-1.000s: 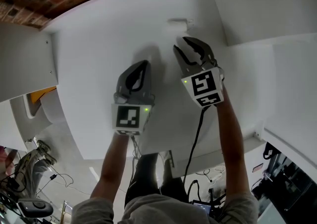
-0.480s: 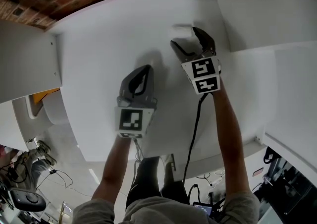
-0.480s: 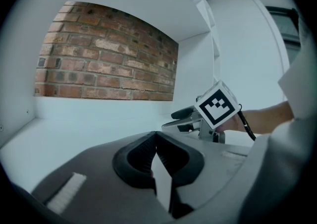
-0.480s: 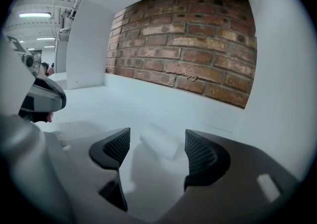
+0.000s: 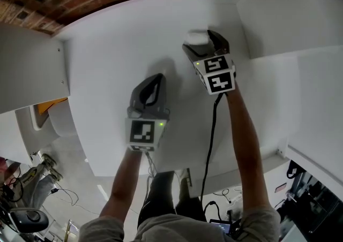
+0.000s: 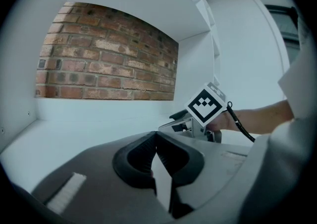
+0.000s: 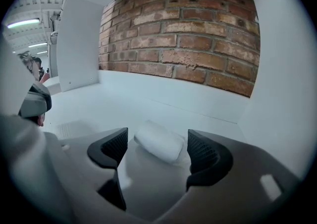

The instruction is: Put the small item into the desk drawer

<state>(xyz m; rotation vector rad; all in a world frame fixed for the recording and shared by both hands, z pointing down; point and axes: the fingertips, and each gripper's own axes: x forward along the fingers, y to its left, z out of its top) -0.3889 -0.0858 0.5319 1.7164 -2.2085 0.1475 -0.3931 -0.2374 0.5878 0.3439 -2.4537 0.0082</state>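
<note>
Progress is at the very start: the small white item (image 7: 159, 141) lies on the white desk (image 5: 118, 53) near the brick wall (image 7: 198, 34) and is not yet picked up. The right gripper (image 5: 203, 44) is set around it with its jaws opening wide; the item sits between them, and neither pad presses on it. The left gripper (image 5: 151, 83) sits over the middle of the desk, well apart from the item, its jaws closed together on nothing. No drawer can be made out in any view, so grasping, carrying, opening and dropping in all seem left to do.
</note>
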